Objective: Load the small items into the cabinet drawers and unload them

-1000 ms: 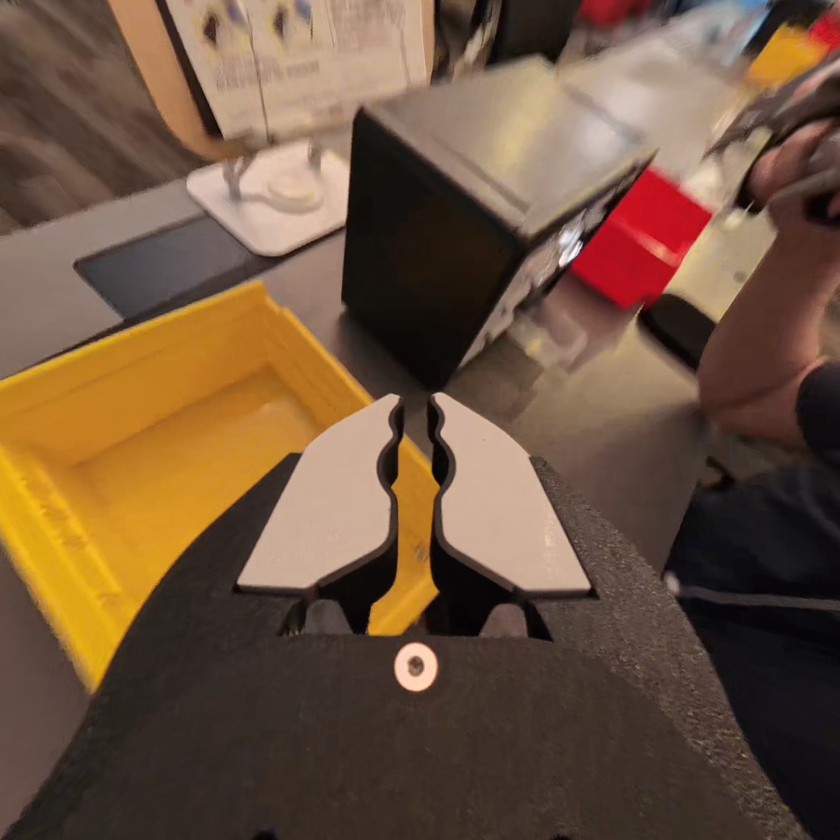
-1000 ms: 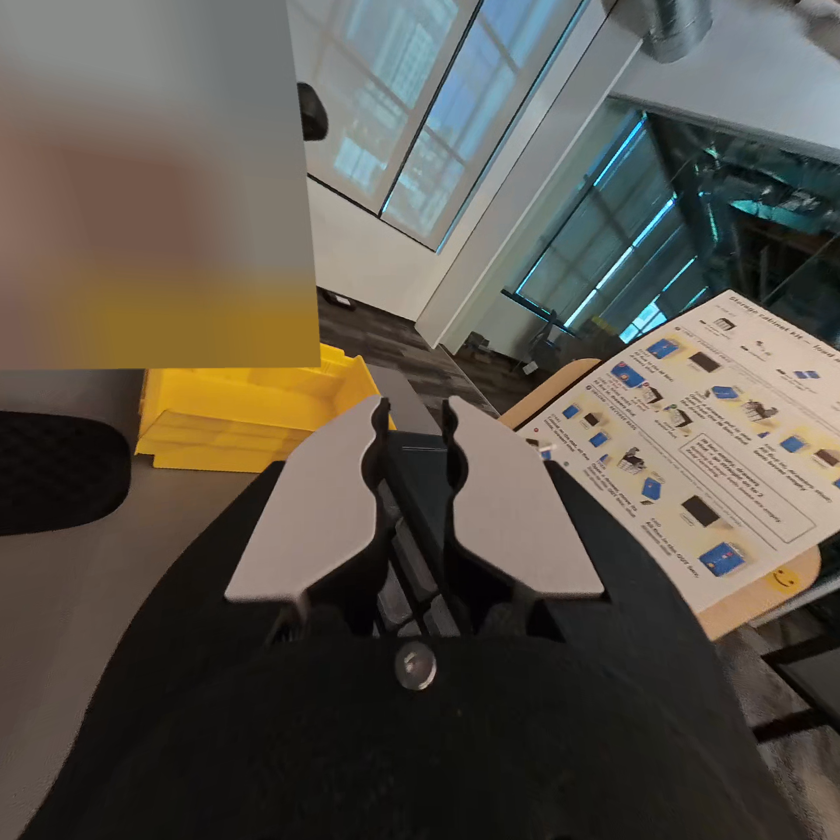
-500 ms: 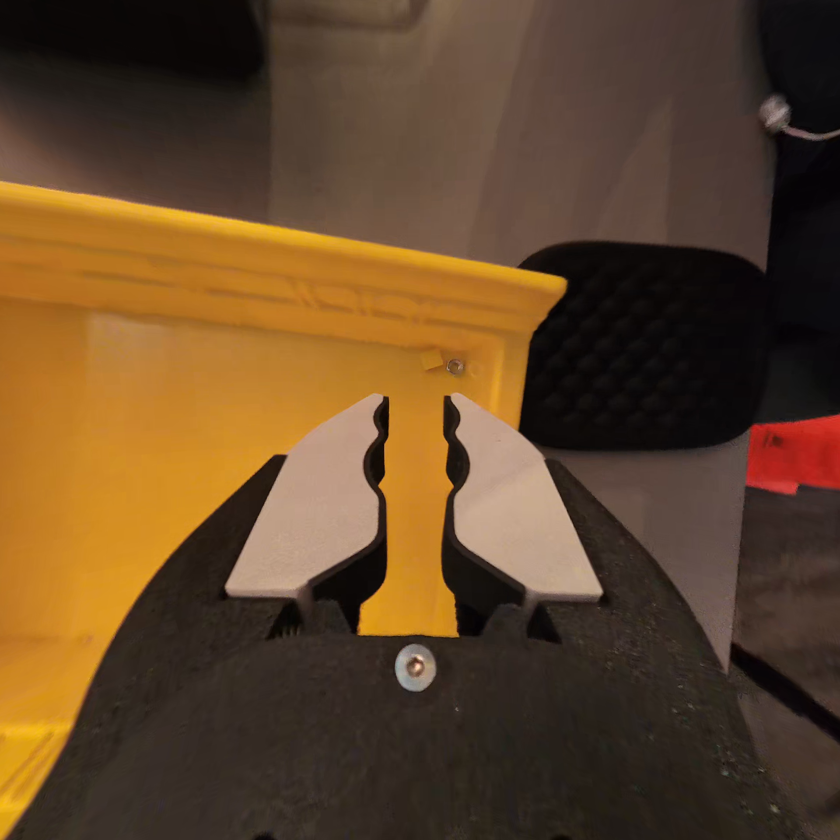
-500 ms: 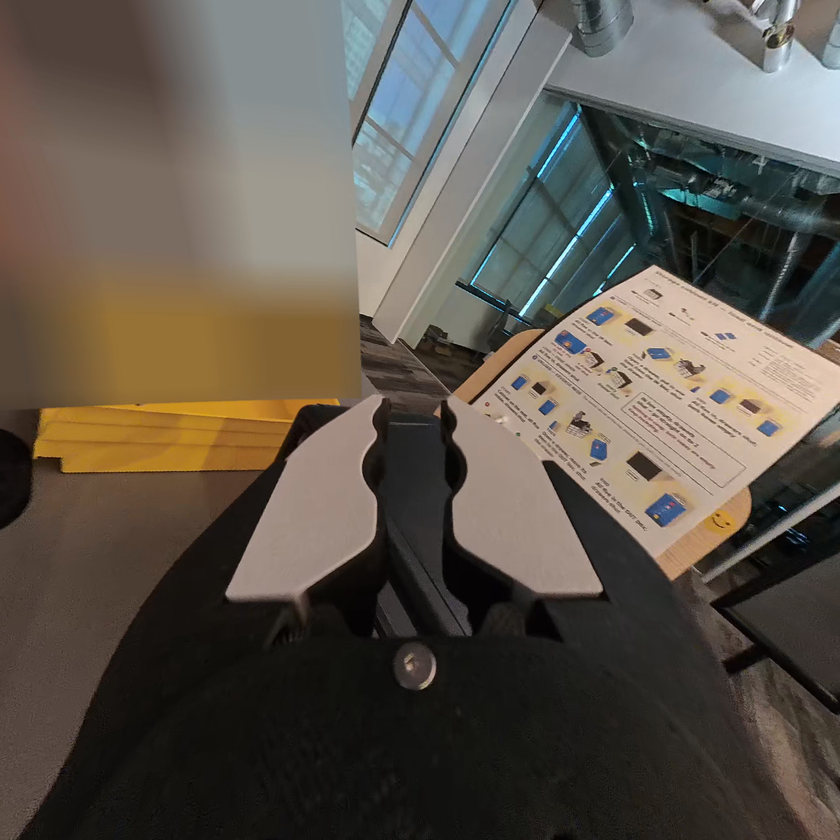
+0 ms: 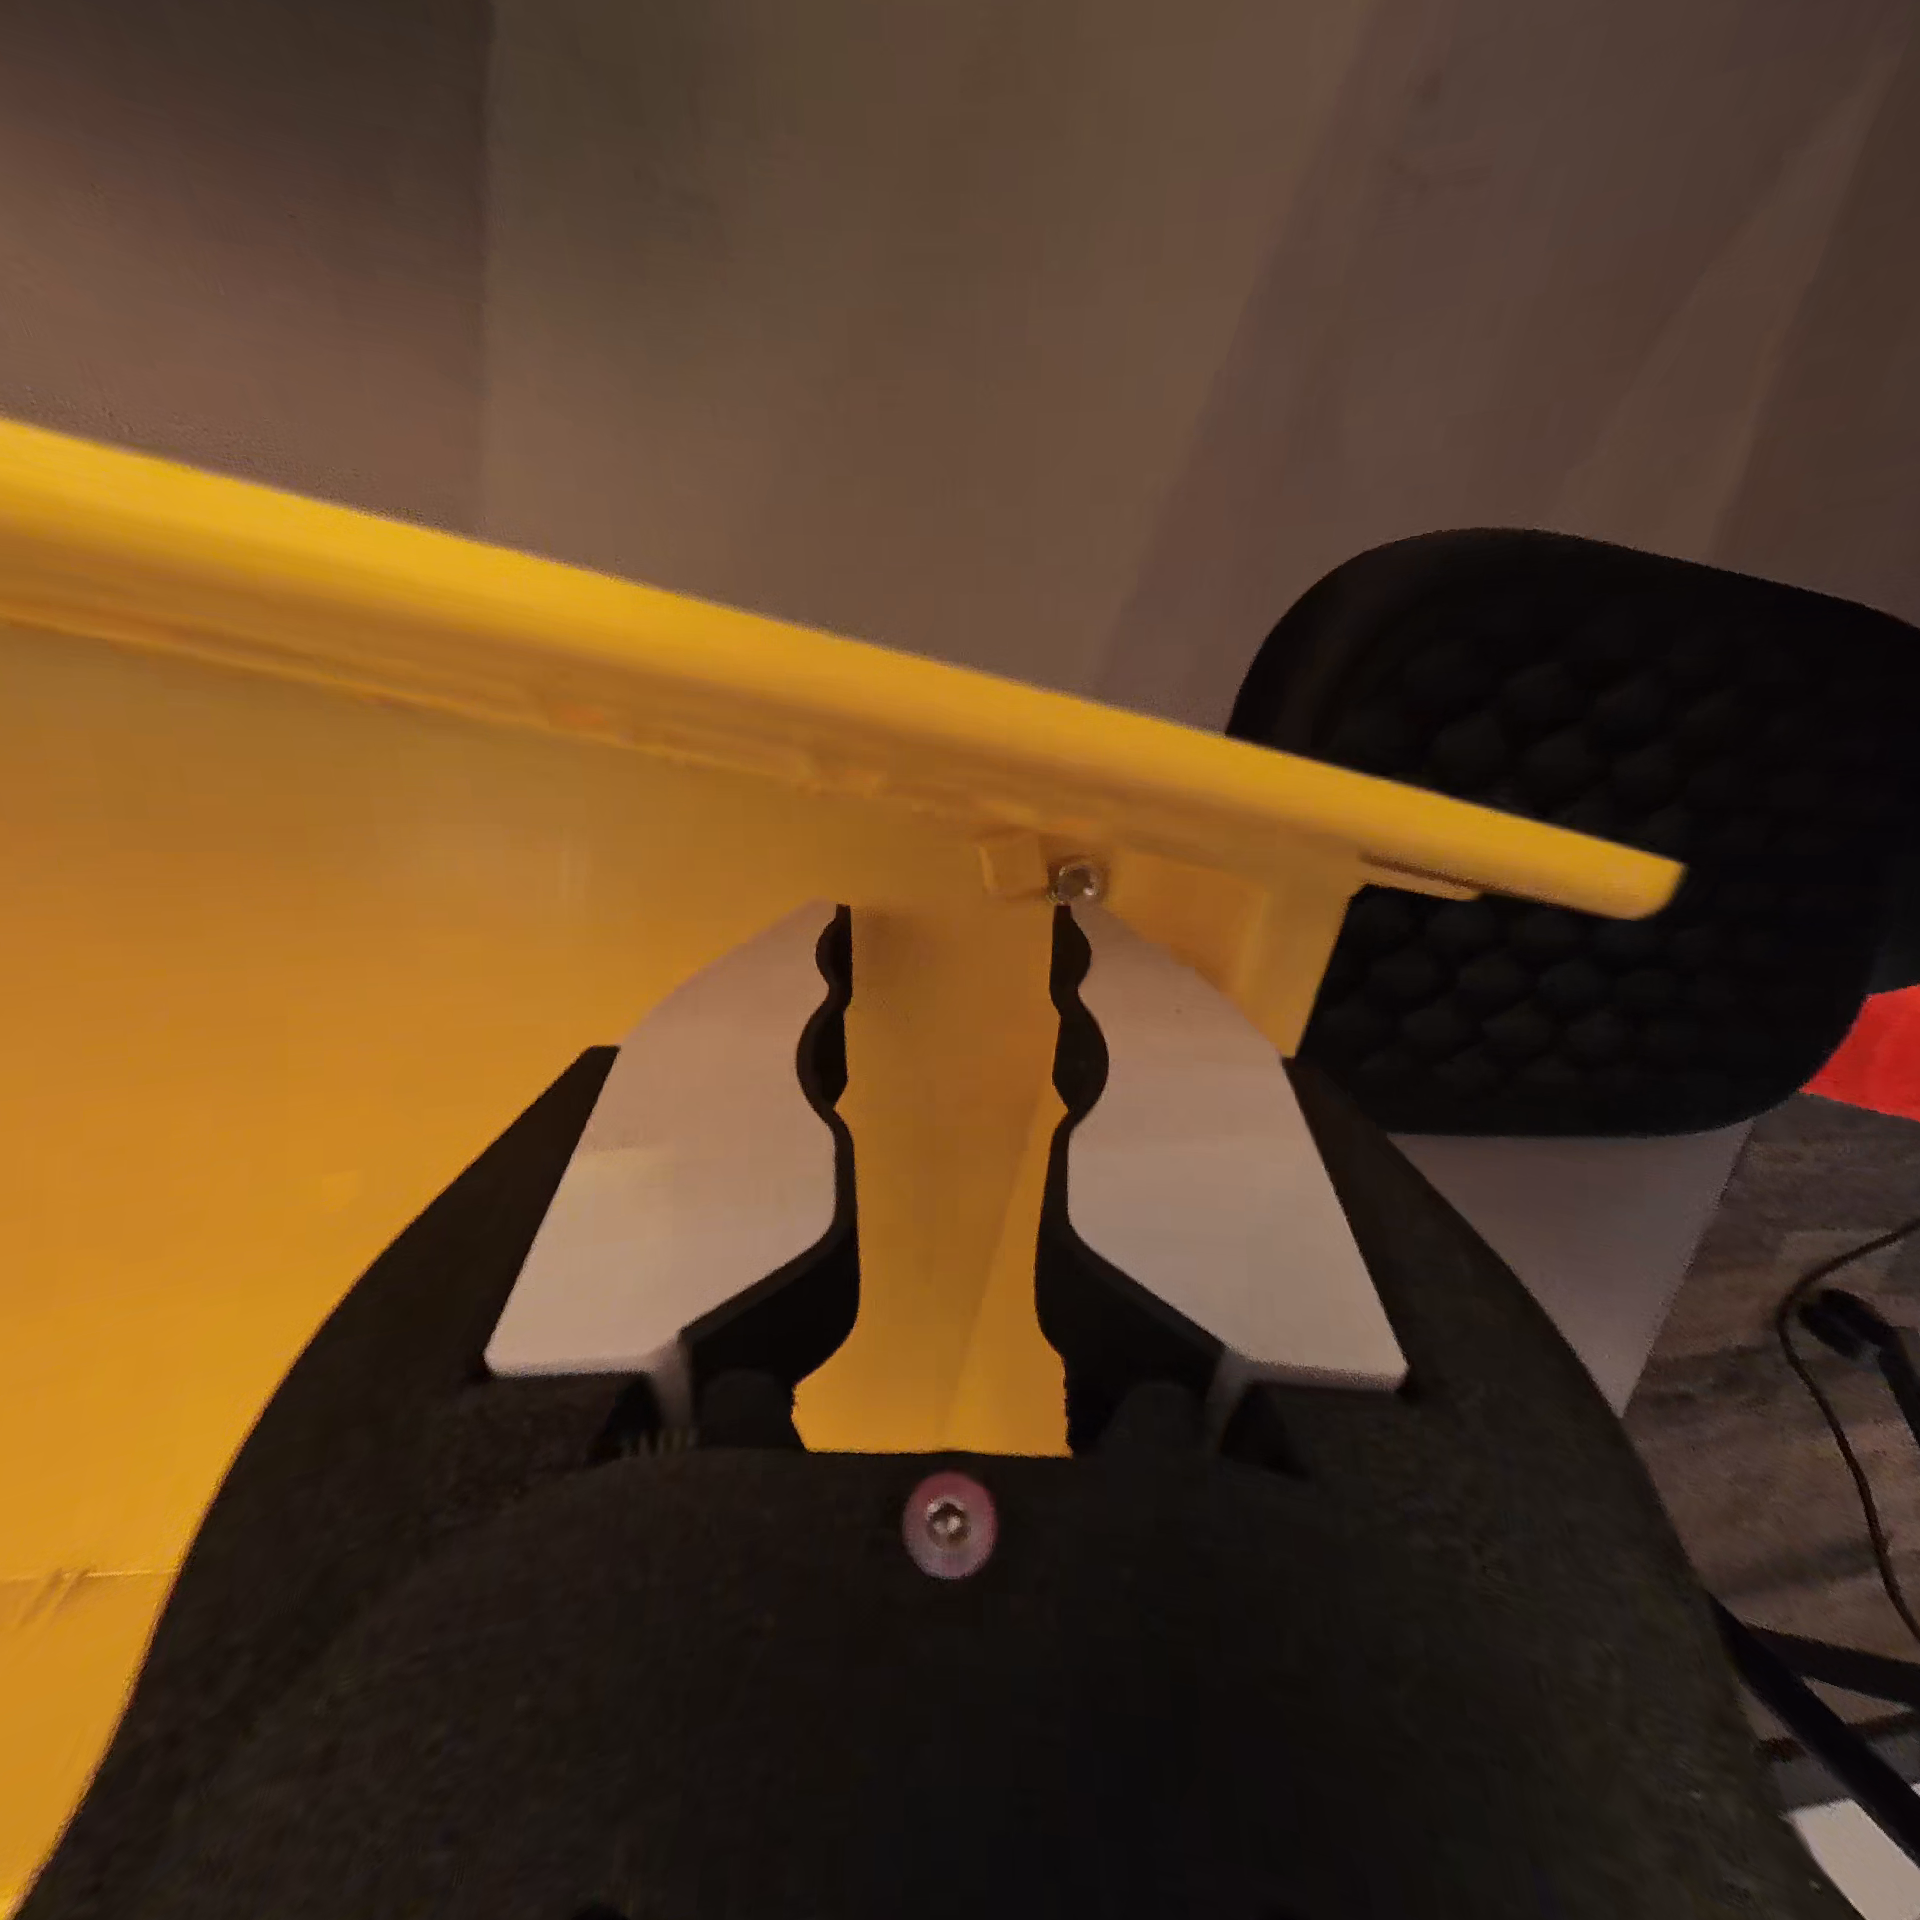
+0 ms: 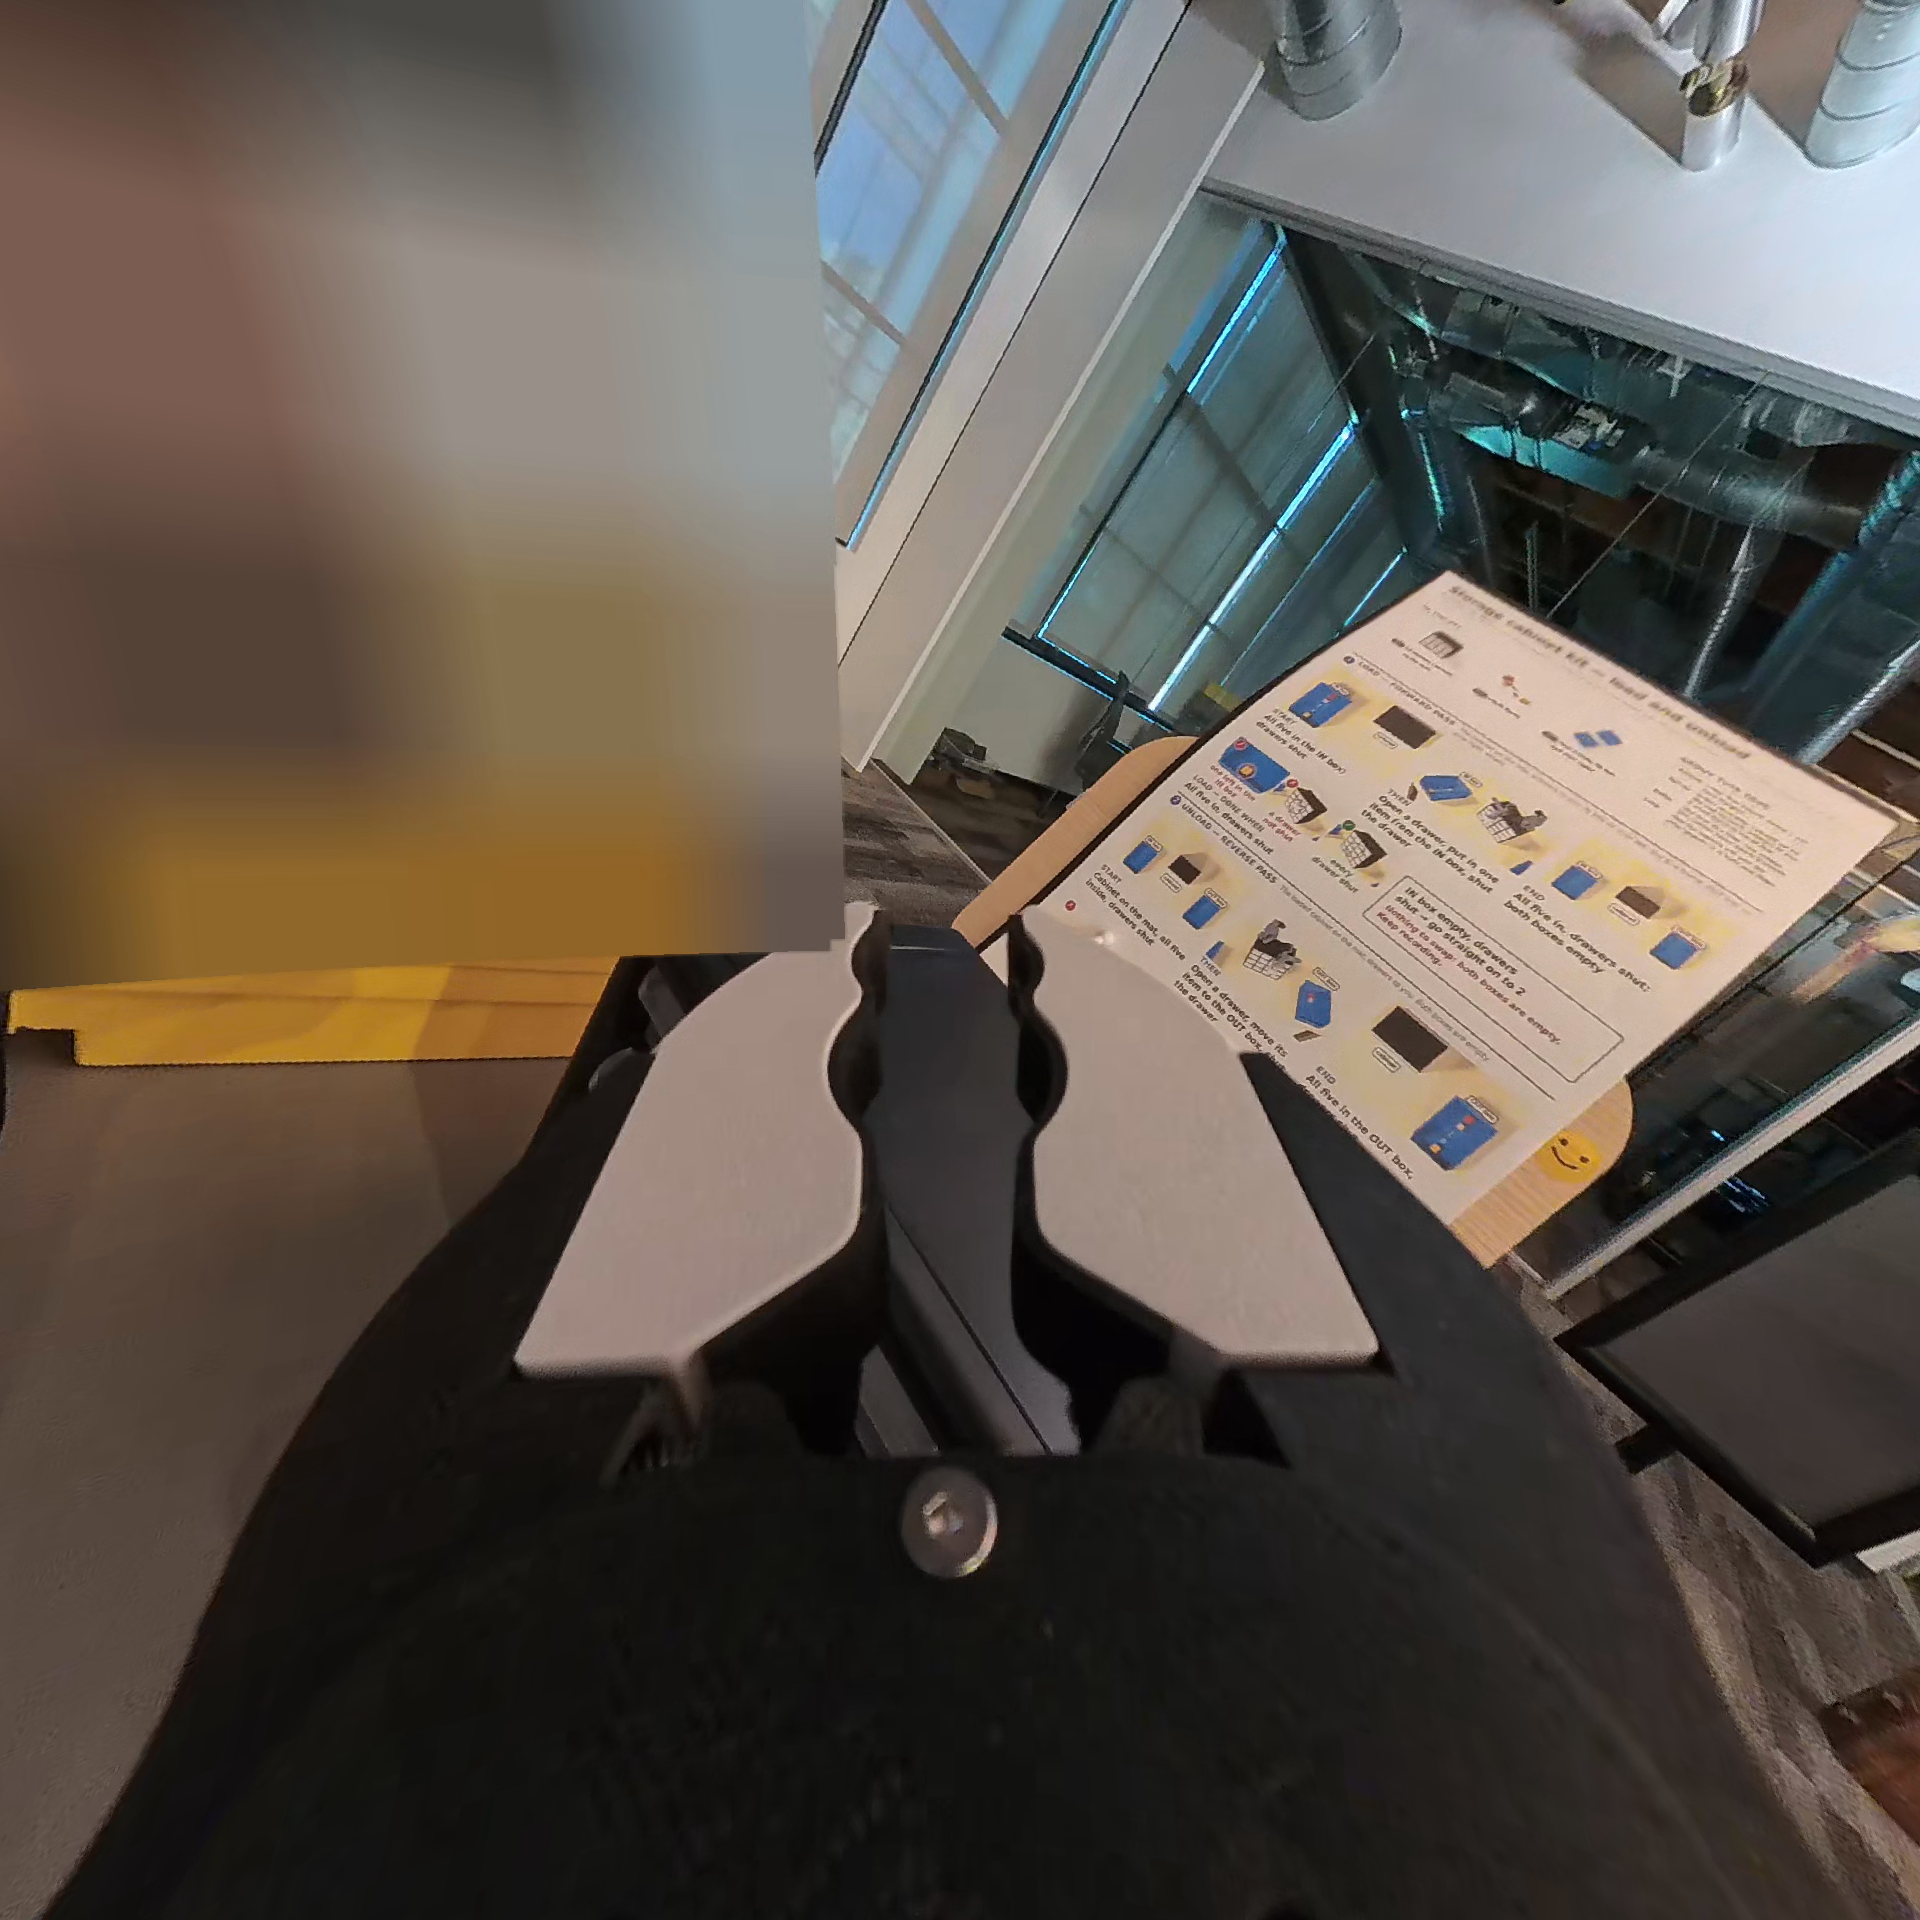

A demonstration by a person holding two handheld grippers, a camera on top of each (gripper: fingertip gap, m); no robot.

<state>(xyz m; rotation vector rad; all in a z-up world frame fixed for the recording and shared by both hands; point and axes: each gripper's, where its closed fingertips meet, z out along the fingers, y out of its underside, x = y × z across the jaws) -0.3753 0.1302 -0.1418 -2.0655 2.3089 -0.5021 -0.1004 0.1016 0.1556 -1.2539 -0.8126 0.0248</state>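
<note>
Where the near wall of the yellow bin [image 5: 312, 987] meets its corner, a small silver nut [image 5: 1077, 883] sits tucked just under the rim beside a little yellow block [image 5: 1006, 868], and that nut is the small item I judge I am after. It looks hard, smooth and very light, so it should skid or roll at a careless touch; I would take it across its flats, squarely, with only the very tips. My left gripper [image 5: 948, 914] is released, jaws parted with bare yellow showing between them, holding nothing, and its right fingertip [image 5: 1086, 935] is just below the nut, whether touching I cannot tell. The corner is tight, so there is little room to close around it.

Beyond the bin lies a black textured pad [image 5: 1621, 852] on the grey table [image 5: 1558, 1247], with a red shape [image 5: 1870, 1060] at the far edge.

My right gripper [image 6: 940, 961] hangs over the black cabinet [image 6: 935, 1091], jaws apart on either side of a dark edge of it; I cannot tell whether they are pressing on it. An instruction sheet [image 6: 1455, 883] stands past it on a wooden board [image 6: 1081, 821], and the yellow bin [image 6: 312, 1029] shows to the left
</note>
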